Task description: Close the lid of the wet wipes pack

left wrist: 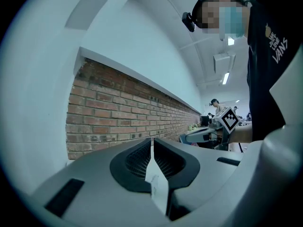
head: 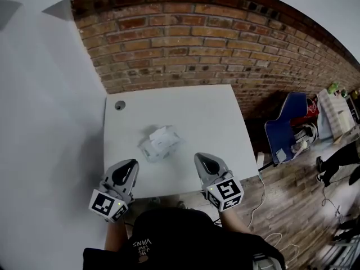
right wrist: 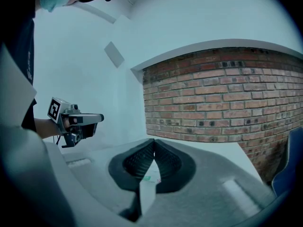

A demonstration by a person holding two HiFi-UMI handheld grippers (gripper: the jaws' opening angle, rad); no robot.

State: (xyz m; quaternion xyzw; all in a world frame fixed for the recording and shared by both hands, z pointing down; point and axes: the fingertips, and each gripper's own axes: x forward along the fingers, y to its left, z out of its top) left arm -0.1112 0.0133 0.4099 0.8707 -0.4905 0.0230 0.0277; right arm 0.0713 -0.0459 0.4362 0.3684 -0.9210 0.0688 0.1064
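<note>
Both grippers hover at the near edge of the white table [head: 214, 117], the left gripper [head: 128, 167] and right gripper [head: 203, 161] each with jaws together on nothing. The wet wipes pack [head: 161, 142] lies mid-table, well apart from both, with what looks like its lid [head: 164, 134] raised, though that is too small to be sure. Likely risk: the light pack sits loose, so a one-sided push on the lid could slide or tilt it. A half-pressed lid may spring open.

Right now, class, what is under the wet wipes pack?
The wet wipes pack lies on the white table, with bare tabletop all round it. The patch directly beneath is covered by the pack, so nothing there can be checked.
</note>
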